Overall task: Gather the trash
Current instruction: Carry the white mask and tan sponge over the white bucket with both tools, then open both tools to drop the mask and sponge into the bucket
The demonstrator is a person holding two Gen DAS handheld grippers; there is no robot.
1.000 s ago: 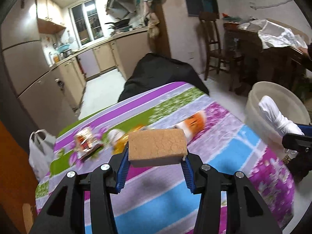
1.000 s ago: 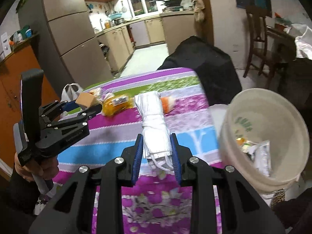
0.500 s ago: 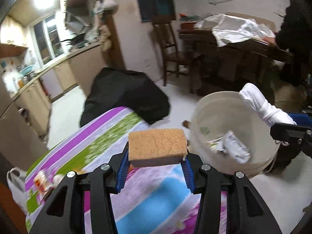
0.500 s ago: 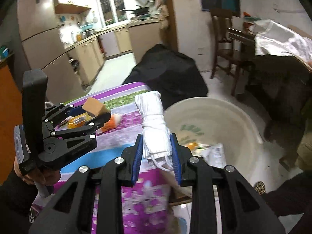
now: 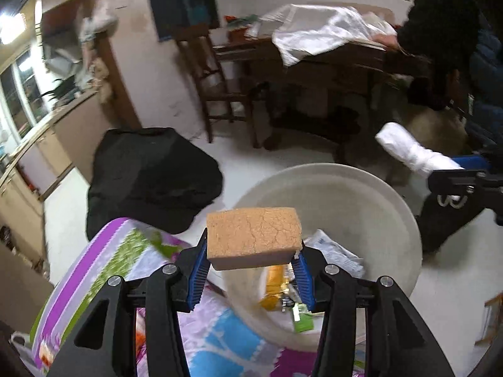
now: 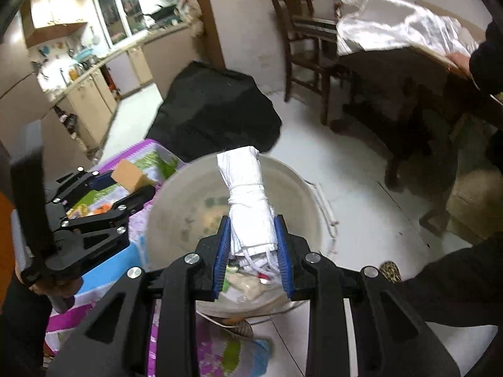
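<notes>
My left gripper (image 5: 251, 270) is shut on a tan sponge block (image 5: 253, 237) and holds it at the near rim of the beige trash bucket (image 5: 393, 207). The sponge also shows in the right wrist view (image 6: 130, 178). My right gripper (image 6: 251, 251) is shut on a rolled white cloth bundle (image 6: 248, 194) held over the bucket's mouth (image 6: 176, 188). The bundle shows in the left wrist view (image 5: 411, 154) at the right. Wrappers and paper (image 5: 333, 254) lie inside the bucket.
The table with a striped floral cloth (image 5: 103, 260) lies left of the bucket. A black covered object (image 5: 147, 176) stands on the floor behind. A wooden chair (image 5: 217, 84) and a dark table with white cloth (image 5: 317, 31) are beyond. A person in dark clothes stands at right.
Both grippers have swung right from over the table to the bucket. The sponge now hangs at the bucket rim and the white bundle over its opening. Both stay shut.
</notes>
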